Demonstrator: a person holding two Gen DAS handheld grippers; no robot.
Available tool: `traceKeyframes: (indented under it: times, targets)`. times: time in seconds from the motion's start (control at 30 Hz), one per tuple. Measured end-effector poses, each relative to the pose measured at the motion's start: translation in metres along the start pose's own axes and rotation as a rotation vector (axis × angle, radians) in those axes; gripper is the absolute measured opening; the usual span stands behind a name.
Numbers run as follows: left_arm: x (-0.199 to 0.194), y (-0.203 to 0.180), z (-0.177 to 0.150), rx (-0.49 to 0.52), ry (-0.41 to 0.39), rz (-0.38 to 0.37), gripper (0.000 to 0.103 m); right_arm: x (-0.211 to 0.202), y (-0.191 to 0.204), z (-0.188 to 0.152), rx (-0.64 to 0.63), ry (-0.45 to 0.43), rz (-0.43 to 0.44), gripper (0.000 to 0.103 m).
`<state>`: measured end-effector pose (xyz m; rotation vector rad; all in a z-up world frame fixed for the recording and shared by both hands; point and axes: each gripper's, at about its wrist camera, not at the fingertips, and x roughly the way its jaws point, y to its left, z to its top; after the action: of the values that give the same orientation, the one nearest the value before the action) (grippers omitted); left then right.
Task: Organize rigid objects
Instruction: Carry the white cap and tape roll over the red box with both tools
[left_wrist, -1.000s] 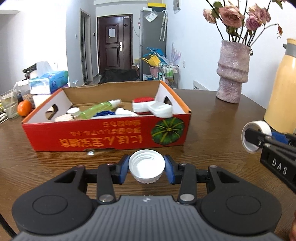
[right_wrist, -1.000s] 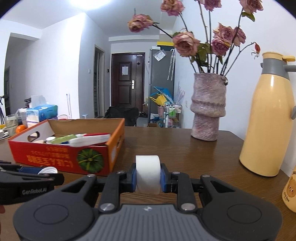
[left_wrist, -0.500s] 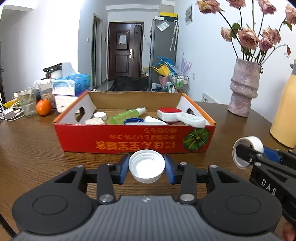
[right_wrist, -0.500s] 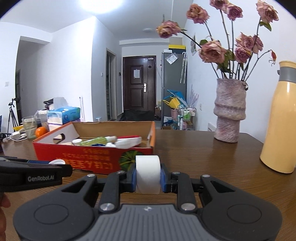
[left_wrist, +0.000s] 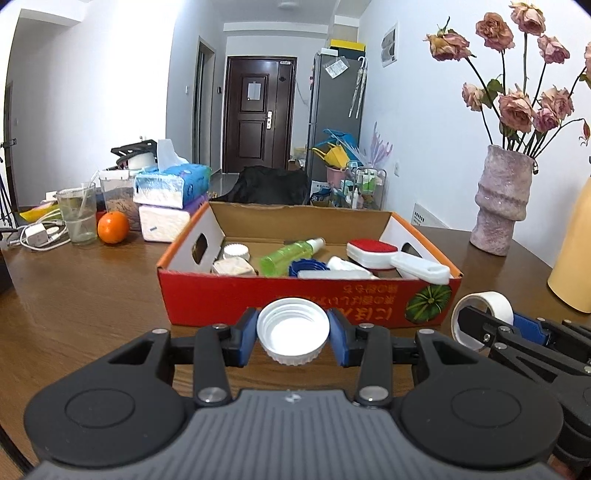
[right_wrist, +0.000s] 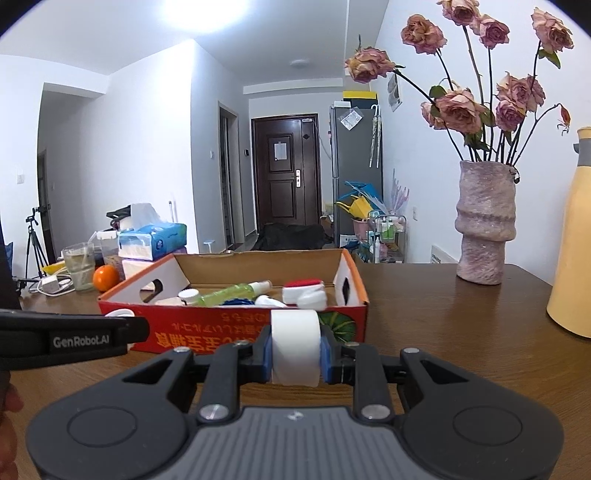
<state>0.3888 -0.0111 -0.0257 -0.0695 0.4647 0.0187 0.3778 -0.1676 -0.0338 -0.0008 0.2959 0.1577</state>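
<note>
My left gripper (left_wrist: 293, 331) is clamped on a white bottle cap (left_wrist: 293, 330), its open, threaded inside tipped up toward the camera. My right gripper (right_wrist: 295, 353) is clenched on a white tape roll (right_wrist: 294, 347), held by its two flat sides with the curved band facing the camera. Both hang above the wooden table (left_wrist: 92, 295), just short of the red cardboard box (left_wrist: 288, 299), which lies at twelve o'clock from each.

What could go wrong, as I judge it: the cap is round, hard, ribbed plastic held only at two spots on its rim, so a knock against the box's near wall could pop it loose and send it rolling. The tape roll is a smooth ring; let go on edge, it could roll away. My grippers sit close together, the right one at three o'clock from the left, so they could collide at the box. The box is thin, light card and could slide if bumped.

Inside the box lie a clear green spray bottle (left_wrist: 291, 252), a blue ridged cap (left_wrist: 308, 266) and a white brush with a red pad (left_wrist: 373, 251), leaving little bare floor.
</note>
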Motion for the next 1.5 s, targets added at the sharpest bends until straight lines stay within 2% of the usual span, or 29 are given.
traceKeyframes:
  times: [0.5, 0.83, 1.5]
  targets:
    - [0.015, 0.010, 0.037, -0.023, -0.041, -0.006, 0.042, 0.025, 0.020, 0.028, 0.010, -0.027, 0.011, 0.024]
    - [0.040, 0.012, 0.055, -0.056, -0.047, -0.001, 0.042, 0.052, 0.015, 0.045, 0.039, -0.042, 0.017, 0.024]
    - [0.098, 0.016, 0.078, -0.067, -0.035, 0.019, 0.042, 0.112, 0.010, 0.059, 0.046, -0.018, 0.020, 0.024]
